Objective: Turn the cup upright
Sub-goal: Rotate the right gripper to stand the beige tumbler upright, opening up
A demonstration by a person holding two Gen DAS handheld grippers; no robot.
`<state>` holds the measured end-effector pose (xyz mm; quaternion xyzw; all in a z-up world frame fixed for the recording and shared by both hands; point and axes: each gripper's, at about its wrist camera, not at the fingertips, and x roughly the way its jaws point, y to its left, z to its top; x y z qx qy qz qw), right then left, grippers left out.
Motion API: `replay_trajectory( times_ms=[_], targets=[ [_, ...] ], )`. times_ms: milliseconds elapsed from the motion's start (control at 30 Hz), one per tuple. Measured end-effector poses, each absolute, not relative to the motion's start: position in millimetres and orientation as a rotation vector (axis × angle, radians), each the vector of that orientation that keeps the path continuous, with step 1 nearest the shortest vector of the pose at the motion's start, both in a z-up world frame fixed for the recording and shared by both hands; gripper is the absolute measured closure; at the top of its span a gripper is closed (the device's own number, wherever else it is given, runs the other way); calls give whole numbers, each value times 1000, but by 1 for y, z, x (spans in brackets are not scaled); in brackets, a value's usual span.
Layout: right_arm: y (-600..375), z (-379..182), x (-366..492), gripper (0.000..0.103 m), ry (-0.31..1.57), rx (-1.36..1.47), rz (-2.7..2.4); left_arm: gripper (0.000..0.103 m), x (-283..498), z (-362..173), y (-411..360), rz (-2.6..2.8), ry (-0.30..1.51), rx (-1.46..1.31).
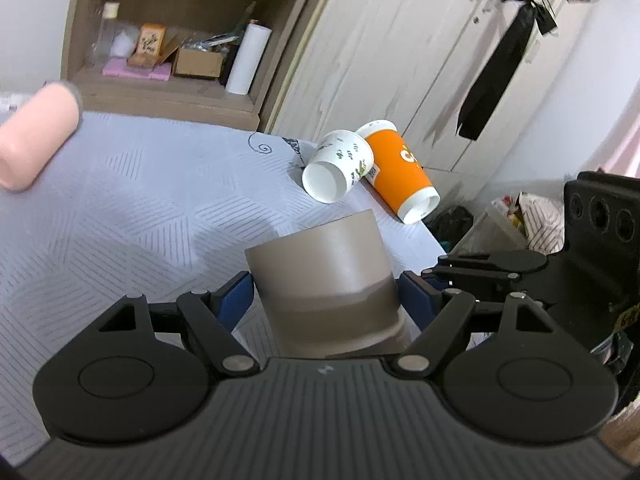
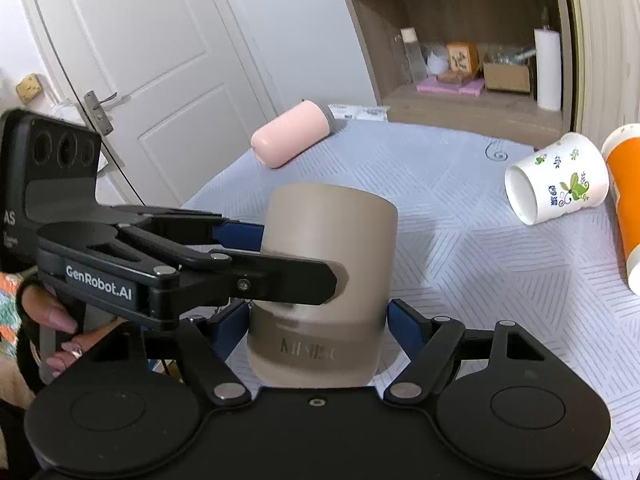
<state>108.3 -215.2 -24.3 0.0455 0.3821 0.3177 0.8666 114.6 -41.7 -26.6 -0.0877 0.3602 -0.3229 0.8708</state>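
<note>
Fingers (image 2: 320, 276) of both grippers clamp the taupe cup (image 2: 328, 248).

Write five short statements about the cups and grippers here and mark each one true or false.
1. The taupe cup sits between the fingers of the left gripper. True.
2. The white floral cup stands upright. False: it lies on its side with its open mouth showing.
3. The orange cup lies on its side next to the floral cup. True.
4. The pink tumbler is stored on the shelf. False: it lies on its side on the bed cover.
5. A white paper roll stands on the shelf. True.
</note>
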Motion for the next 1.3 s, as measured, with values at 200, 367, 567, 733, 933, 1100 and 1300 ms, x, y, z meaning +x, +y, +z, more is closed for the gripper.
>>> replay_trajectory(
  times_ms=[200,367,567,733,933,1100,1300],
  targets=[
    [-223,-28,91,24,722,92,691,25,100,-22,-45,-697,706,-109],
    [-212,-27,76,24,672,5,676,25,85,-18,-52,-688,672,-52],
    [-201,-25,56,24,607,-130,649,26,73,-18,-49,-684,665,-54],
    [-193,-26,41,24,552,-198,626,27,61,-16,-47,-685,652,-23],
    [-191,-27,39,24,541,-215,586,28,56,-15,-54,-682,625,19],
    [-188,-29,44,24,529,-252,553,28,57,-13,-65,-651,610,76],
    [-188,-30,63,24,526,-235,551,28,78,-10,-63,-643,613,66]
  ],
)
